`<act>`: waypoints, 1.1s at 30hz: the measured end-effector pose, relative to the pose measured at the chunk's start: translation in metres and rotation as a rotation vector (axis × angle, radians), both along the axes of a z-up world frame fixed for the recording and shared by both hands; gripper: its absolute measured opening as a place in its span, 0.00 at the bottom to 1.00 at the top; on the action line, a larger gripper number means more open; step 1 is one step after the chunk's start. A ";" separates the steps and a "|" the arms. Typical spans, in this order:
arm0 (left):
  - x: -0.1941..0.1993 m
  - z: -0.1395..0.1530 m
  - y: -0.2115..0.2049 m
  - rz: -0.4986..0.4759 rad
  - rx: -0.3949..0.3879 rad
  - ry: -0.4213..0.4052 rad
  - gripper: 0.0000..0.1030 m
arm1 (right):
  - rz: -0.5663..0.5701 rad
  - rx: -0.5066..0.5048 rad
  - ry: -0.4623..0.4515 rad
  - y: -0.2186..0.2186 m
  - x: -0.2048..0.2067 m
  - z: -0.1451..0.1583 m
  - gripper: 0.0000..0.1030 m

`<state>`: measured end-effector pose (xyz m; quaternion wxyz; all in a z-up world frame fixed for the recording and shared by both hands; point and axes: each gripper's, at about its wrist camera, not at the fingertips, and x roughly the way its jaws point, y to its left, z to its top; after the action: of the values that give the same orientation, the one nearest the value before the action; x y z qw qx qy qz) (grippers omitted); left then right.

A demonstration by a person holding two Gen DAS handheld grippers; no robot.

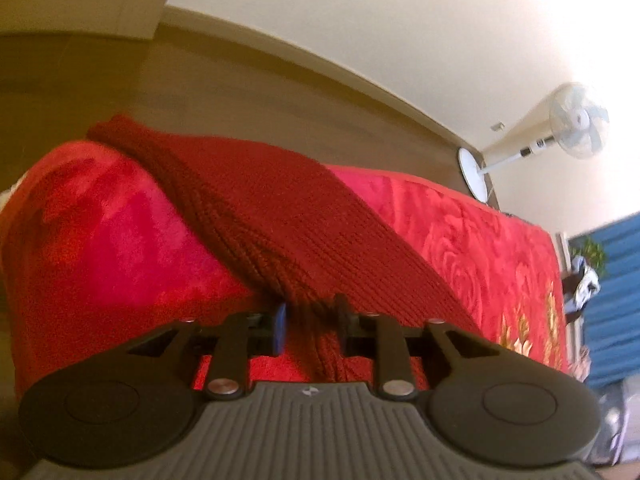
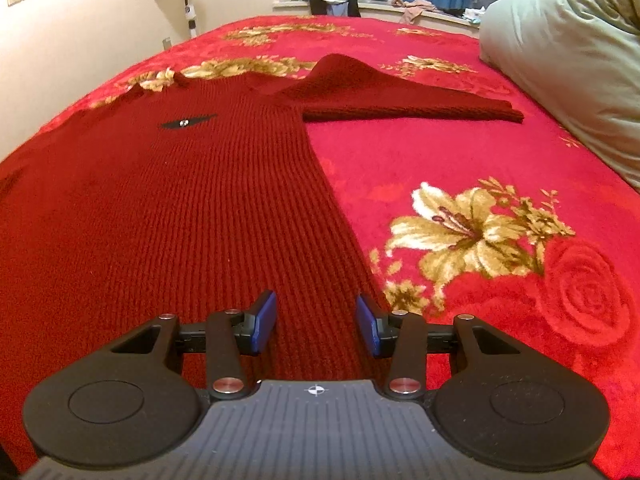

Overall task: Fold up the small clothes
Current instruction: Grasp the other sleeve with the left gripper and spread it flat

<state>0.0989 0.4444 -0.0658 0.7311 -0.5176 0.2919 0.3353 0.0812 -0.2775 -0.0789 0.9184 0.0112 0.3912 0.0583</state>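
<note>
Pinching a bunched edge of the dark red knitted sweater [image 1: 256, 208], the left tongs [image 1: 310, 324] hold it over the bed [image 1: 500, 248]. The right tongs [image 2: 316, 322] gape wide, hem between them, sweater stretching ahead.

Warm indoor light, fisheye-bent edges, soft blur
</note>
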 end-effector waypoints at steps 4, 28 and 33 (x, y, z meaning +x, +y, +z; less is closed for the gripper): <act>-0.004 0.004 0.001 0.038 0.037 0.033 0.18 | 0.003 -0.010 0.011 0.001 0.001 -0.002 0.43; 0.128 0.101 -0.292 -0.928 0.625 -0.252 0.34 | 0.087 -0.138 -0.101 0.018 -0.015 -0.014 0.13; 0.142 0.085 -0.241 -0.736 0.575 -0.041 0.34 | 0.065 -0.104 -0.119 0.016 -0.013 -0.009 0.13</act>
<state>0.2413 0.2037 0.0196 0.9208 -0.1624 0.3368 0.1108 0.0682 -0.2617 -0.0881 0.9370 -0.0528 0.3385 0.0682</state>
